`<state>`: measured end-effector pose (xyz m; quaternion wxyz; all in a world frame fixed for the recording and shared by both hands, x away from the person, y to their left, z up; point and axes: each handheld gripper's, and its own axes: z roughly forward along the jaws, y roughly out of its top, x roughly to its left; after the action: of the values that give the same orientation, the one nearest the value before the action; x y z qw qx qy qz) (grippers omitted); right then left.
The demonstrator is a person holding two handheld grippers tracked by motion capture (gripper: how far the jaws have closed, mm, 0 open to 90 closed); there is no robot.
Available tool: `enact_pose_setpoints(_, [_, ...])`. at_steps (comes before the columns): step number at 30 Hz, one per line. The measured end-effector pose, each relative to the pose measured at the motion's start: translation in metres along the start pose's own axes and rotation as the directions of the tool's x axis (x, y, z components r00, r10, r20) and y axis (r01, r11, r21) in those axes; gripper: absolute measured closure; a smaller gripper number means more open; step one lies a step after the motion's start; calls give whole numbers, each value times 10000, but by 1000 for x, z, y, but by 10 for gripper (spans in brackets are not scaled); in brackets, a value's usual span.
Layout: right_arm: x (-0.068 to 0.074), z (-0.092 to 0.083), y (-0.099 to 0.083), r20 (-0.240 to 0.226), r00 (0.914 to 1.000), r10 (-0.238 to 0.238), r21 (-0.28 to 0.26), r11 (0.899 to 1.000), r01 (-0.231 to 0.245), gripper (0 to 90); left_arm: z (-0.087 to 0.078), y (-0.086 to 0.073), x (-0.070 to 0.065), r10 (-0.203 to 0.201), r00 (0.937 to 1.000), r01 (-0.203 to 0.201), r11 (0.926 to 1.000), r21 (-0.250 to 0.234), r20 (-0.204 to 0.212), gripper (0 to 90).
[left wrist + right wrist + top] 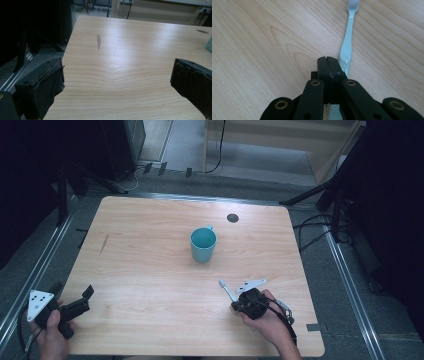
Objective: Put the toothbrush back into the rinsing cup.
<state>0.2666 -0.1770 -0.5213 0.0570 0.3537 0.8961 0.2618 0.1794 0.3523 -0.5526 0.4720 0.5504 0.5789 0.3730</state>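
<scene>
A pale blue toothbrush (227,290) lies on the wooden table (150,275) at the front right, bristle end pointing away from me. My right gripper (235,304) sits at its handle end. In the right gripper view its jaws (327,60) are shut flat against each other, and the toothbrush (348,37) runs along their right side and under them. Whether they pinch the handle is hidden. A teal cup (203,245) stands upright mid-table. My left gripper (85,300) hovers open at the table's front left edge, with nothing between its jaws (117,72).
A dark round grommet (232,217) sits in the tabletop behind the cup. A faint scuff mark (98,41) marks the left part of the table. Dark stands and cables line the floor on both sides.
</scene>
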Motion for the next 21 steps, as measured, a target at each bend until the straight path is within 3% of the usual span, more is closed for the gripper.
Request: enact_pose_setpoints(21, [-12,5,9,366,9976,586,-283,9979,-576,900,0,0,0,25,10000,-25,10000,16,40,0])
